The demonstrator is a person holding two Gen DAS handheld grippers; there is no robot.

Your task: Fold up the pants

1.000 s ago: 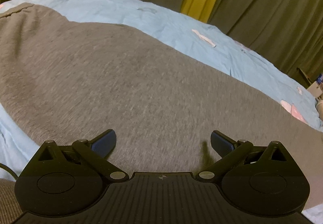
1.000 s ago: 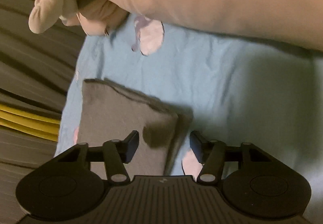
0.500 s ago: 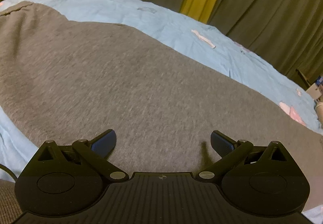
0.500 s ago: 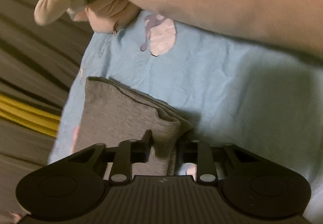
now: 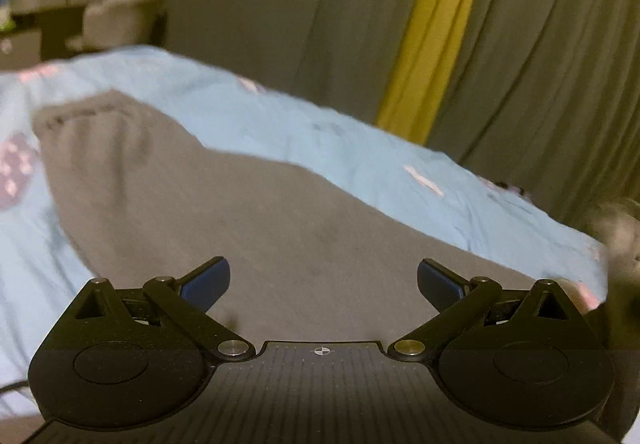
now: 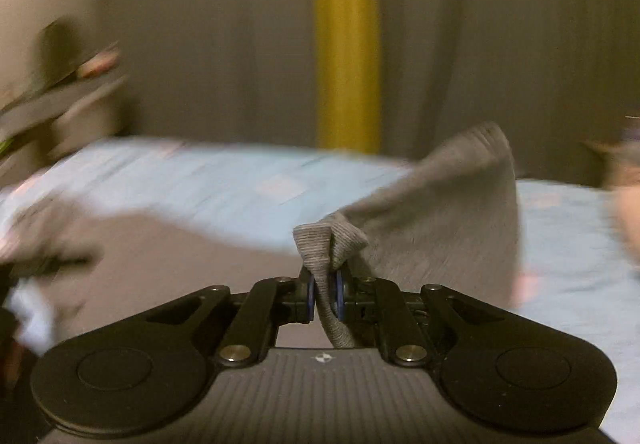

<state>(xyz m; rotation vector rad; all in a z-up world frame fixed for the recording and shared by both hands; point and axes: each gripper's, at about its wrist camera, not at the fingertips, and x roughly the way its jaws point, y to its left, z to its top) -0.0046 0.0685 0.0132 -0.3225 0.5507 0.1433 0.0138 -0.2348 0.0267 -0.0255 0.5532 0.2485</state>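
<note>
Lying spread across the light blue bedsheet (image 5: pixel 360 148), the grey pants (image 5: pixel 248 228) are seen beneath the left gripper (image 5: pixel 323 280), whose jaws are held wide apart and empty. Behind the bed, dark curtains (image 5: pixel 280 4) with a yellow strip (image 5: pixel 436 24) are visible. In the right view, a pants hem (image 6: pixel 328 244) is pinched between the closed jaws of the right gripper (image 6: pixel 324 294) and lifted off the sheet.
</note>
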